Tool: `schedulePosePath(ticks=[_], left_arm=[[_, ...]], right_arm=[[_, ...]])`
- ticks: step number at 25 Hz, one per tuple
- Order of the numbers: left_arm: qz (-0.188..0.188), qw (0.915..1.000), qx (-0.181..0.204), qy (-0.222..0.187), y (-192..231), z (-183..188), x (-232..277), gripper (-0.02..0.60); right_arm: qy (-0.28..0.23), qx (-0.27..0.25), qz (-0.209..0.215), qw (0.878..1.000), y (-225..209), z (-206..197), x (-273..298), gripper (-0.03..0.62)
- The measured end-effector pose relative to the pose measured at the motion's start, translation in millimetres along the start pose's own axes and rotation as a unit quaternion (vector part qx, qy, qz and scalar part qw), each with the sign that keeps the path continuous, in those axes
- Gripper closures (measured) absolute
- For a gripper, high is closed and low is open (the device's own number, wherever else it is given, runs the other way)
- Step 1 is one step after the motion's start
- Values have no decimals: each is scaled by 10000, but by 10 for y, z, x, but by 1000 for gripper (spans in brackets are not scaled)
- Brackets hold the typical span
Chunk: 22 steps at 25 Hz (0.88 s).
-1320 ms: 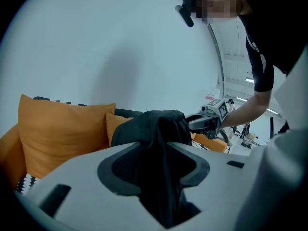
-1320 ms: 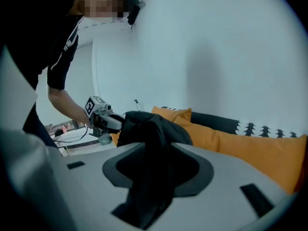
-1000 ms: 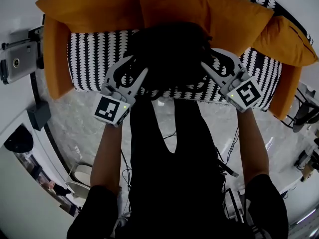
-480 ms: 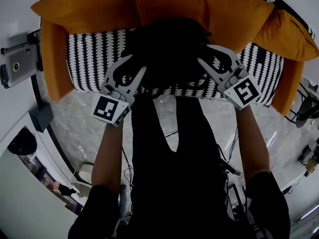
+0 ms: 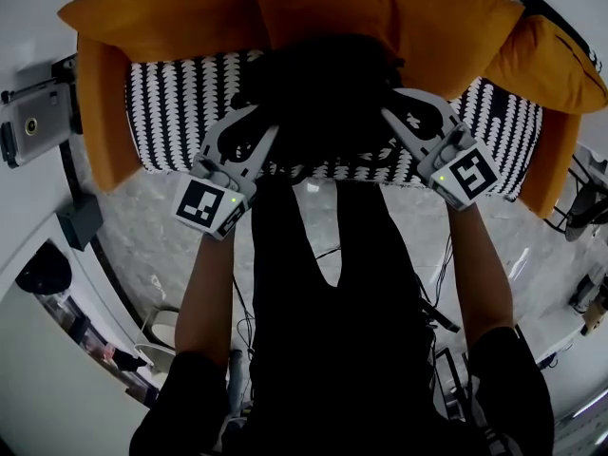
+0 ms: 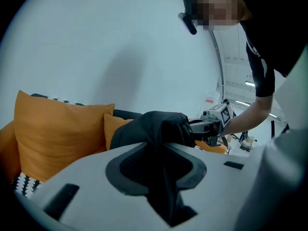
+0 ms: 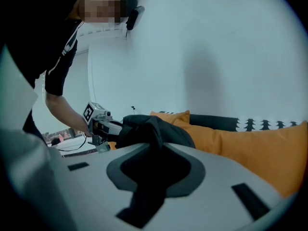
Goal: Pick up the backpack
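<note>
A black backpack [image 5: 323,88] rests on the sofa's black-and-white seat [image 5: 176,103], against orange cushions. My left gripper [image 5: 261,123] is at its left side and my right gripper [image 5: 399,107] at its right side. Both pairs of jaws have just been closing, with the bag's black fabric between them. In the left gripper view the backpack's fabric [image 6: 161,129] runs down into the left gripper [image 6: 162,153] and is pinched there; the right gripper [image 6: 211,124] shows beyond the bag. The right gripper view shows the same: backpack [image 7: 149,129] cloth caught in the right gripper [image 7: 155,153], left gripper [image 7: 98,121] behind it.
Large orange cushions [image 5: 161,12] line the sofa's back and arms. A pale marble floor [image 5: 152,226] lies in front, with cables [image 5: 439,288] at the right. A grey device [image 5: 33,122] hangs on the left wall. My own dark clothing fills the lower middle of the head view.
Both grippers' jaws have narrowed onto the backpack's sides. Neither hand has moved from its place, and the backpack lies where it did.
</note>
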<state>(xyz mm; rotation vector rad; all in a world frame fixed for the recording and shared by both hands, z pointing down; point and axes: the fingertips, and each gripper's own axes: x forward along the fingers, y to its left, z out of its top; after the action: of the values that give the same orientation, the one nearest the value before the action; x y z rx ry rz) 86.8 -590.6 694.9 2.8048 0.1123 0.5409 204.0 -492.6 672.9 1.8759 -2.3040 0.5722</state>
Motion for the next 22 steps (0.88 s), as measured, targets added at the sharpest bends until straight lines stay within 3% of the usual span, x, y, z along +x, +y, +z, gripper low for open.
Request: schedulePosePath(ticks=[13,22], left_arm=[[-206,9997,-125,-31,-94,0,-10,506],[-447,9981,-212,-367,-206,56,-69,511]], right_arm=[[-531,716,-265,9957,-22,-26,-109,517],[-1076,1026,-284,9885,63,91,-179,518]])
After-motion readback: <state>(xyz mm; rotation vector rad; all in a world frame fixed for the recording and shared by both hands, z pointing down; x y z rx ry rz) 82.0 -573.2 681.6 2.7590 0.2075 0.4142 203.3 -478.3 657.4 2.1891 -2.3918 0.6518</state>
